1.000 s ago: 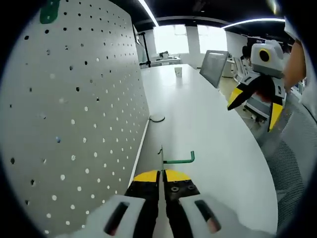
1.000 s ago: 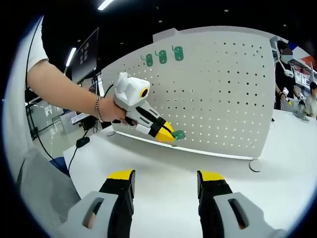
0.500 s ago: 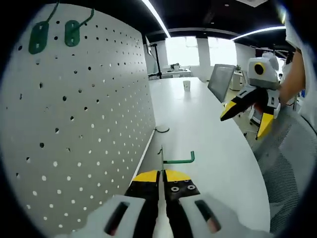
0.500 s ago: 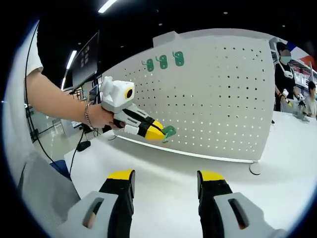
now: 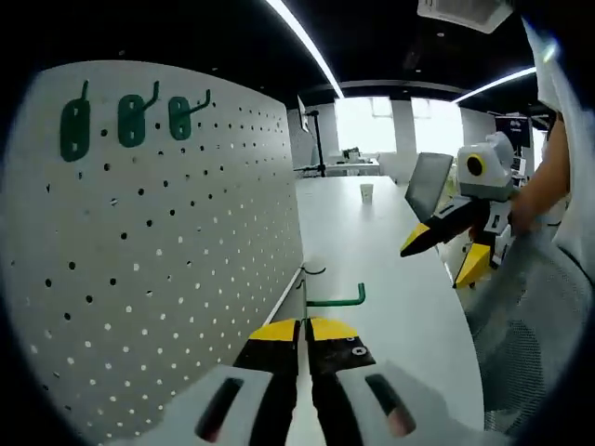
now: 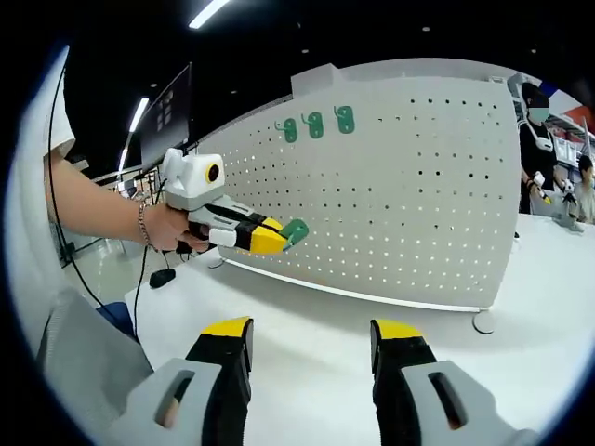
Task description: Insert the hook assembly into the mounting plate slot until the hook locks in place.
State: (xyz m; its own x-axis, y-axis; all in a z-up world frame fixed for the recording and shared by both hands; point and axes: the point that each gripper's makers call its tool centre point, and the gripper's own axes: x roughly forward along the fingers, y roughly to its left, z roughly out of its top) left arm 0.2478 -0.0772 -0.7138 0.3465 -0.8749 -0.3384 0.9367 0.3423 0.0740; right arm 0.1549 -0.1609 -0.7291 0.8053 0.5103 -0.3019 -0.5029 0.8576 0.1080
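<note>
L gripper [image 5: 304, 327]: fingers [image 5: 276, 332] pressed together, clamped on 1 green hook [image 5: 337, 299], thin wire rod w/ short upturned tip, sticking out sideways from a thin plate edge held between the fingers. In right gripper view the same L gripper [image 6: 279, 236] was held by a hand [image 6: 170, 229] w/ a bracelet, the hook's green backplate [image 6: 295, 231] at its tip, up off the table and close in front of the pegboard; contact w/ the board can't be told.

R gripper [image 6: 311, 340]: fingers [image 6: 228, 346] spread wide apart, nothing between them, hovering over the table. In left gripper view R gripper [image 5: 439, 243] was seen at right, yellow-black fingers parted, held by an arm.

Pegboard [image 6: 418, 186]: 1 upright white panel w/ regular rows of small holes, standing along the table edge on a round foot [image 6: 482, 321]. 3 green hooks [image 6: 316, 124] already hung in a row near its top; same 3 [image 5: 130, 121] in left gripper view.

Table [image 5: 381, 242]: long, white, smooth. On it far off: 1 small cup [image 5: 368, 192], 1 open laptop [image 5: 426, 183]. Room: office, dark ceiling w/ strip lights [image 5: 302, 42], bright windows at far end, people [image 6: 535, 130] at back right.
</note>
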